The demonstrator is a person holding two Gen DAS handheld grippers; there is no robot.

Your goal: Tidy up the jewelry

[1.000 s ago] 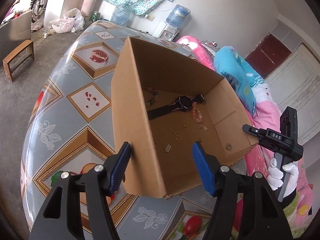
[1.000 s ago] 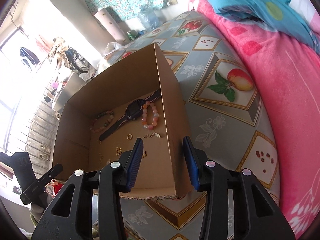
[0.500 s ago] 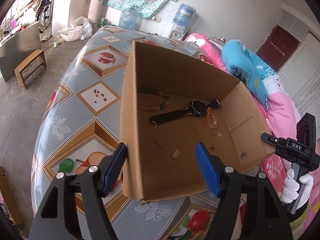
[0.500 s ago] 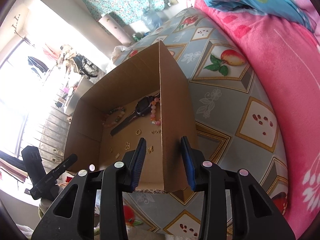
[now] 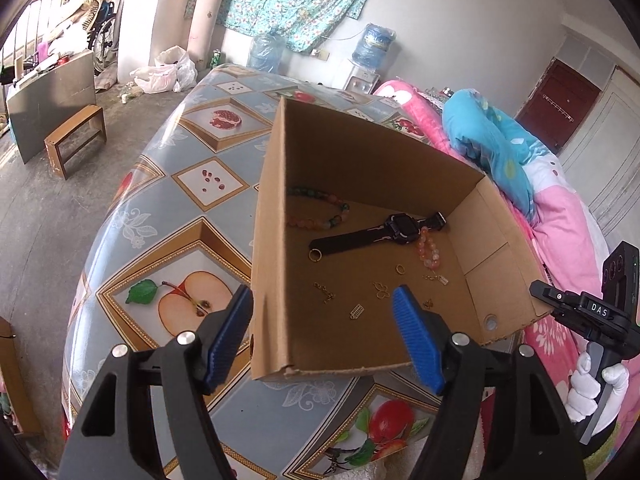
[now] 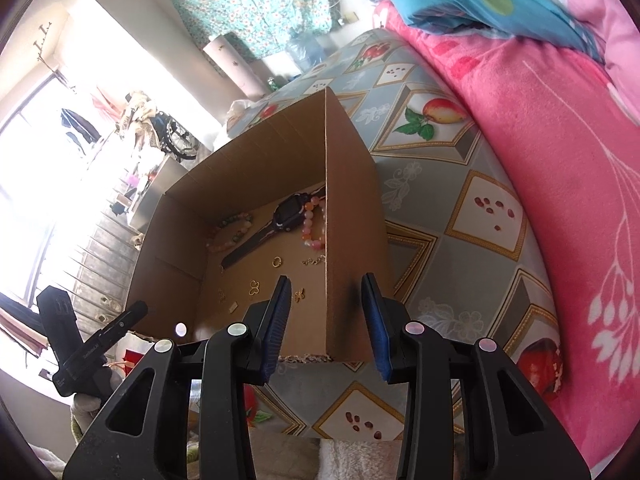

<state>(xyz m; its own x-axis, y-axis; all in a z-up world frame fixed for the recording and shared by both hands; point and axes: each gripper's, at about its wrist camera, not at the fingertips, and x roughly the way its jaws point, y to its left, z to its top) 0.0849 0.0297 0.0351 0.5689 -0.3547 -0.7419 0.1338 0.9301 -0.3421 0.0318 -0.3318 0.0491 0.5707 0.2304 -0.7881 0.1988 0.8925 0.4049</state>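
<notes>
Both grippers backed off box [image 5: 276,240]; rt view hides bracelet [image 5: 320,208] less.

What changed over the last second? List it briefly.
Both tools drew back from the cardboard box. The left tool has just been opening its jaws wider; the right tool kept its gap. Neither grips anything. Box, watch and bead bracelet stayed put.
</notes>
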